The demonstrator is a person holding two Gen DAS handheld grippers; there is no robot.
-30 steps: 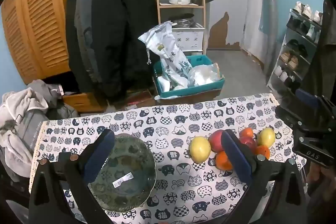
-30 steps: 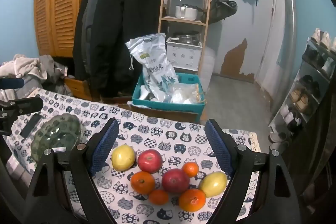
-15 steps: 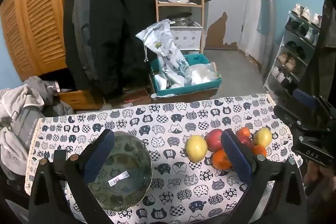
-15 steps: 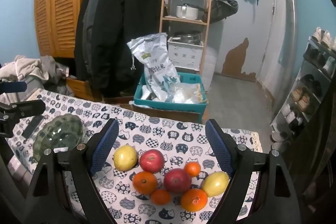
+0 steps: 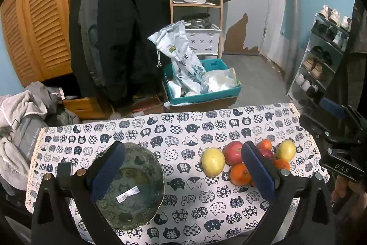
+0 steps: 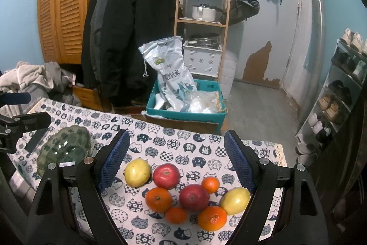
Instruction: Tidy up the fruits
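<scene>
Eight fruits: all are sitting loose in a tight cluster on the cat-print tablecloth (image 6: pixel 183 148), none in the green glass bowl (image 5: pixel 128 185) yet, so the sorting is not yet begun.
Cluster: two red apples (image 6: pixel 166 175), two yellow fruits (image 6: pixel 137 172) and four oranges (image 6: pixel 158 199) are touching or lying just beside one another.
Change, left: the left gripper (image 5: pixel 181 173) is drawing back and rising over the last second; the bowl and fruit are sliding lower and smaller in its view and more of the cloth's far edge is showing.
Change, right: the right gripper (image 6: pixel 175 159) is barely shifting, the fruit sitting a little lower between its pads than before.
Meaning: I judge both tools are settling into a start pose, with the first pick not yet committed.
Fingers: both pairs are spread wide and holding nothing.
Edges: the right-hand yellow fruit (image 6: pixel 235 200) is lying near the cloth's right edge, and the nearest orange (image 6: pixel 212 217) near the front edge; a nudge could roll either off.
Open room: bare cloth is lying between bowl and cluster, and behind both toward the far edge, giving a clear carrying path leftward.
</scene>
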